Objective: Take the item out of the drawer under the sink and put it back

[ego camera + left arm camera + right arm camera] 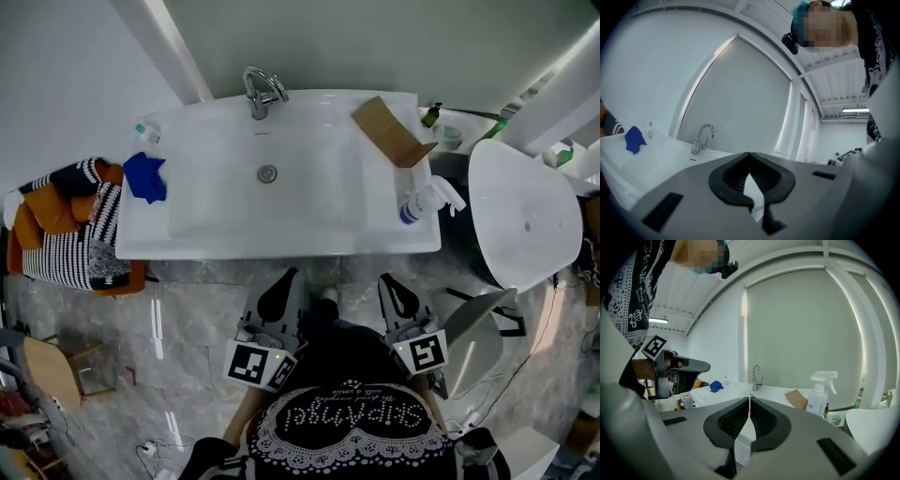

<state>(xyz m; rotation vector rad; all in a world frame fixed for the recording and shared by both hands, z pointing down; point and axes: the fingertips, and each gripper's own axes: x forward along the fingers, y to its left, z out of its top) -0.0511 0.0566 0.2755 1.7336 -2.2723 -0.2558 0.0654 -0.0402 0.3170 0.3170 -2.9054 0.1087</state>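
Note:
The white sink lies ahead of me, with a chrome faucet at its back edge. The drawer beneath it is hidden under the counter top, and no item from it shows. My left gripper and right gripper hang side by side over the marble floor, just short of the sink's front edge. In the left gripper view the left gripper is shut, tips touching, nothing between them. The right gripper is likewise shut and empty, pointing toward the faucet.
On the sink top rest a blue cloth, a small bottle, a cardboard piece and a white spray bottle. A large white rounded tub stands at the right. Striped and orange clothes pile up at the left.

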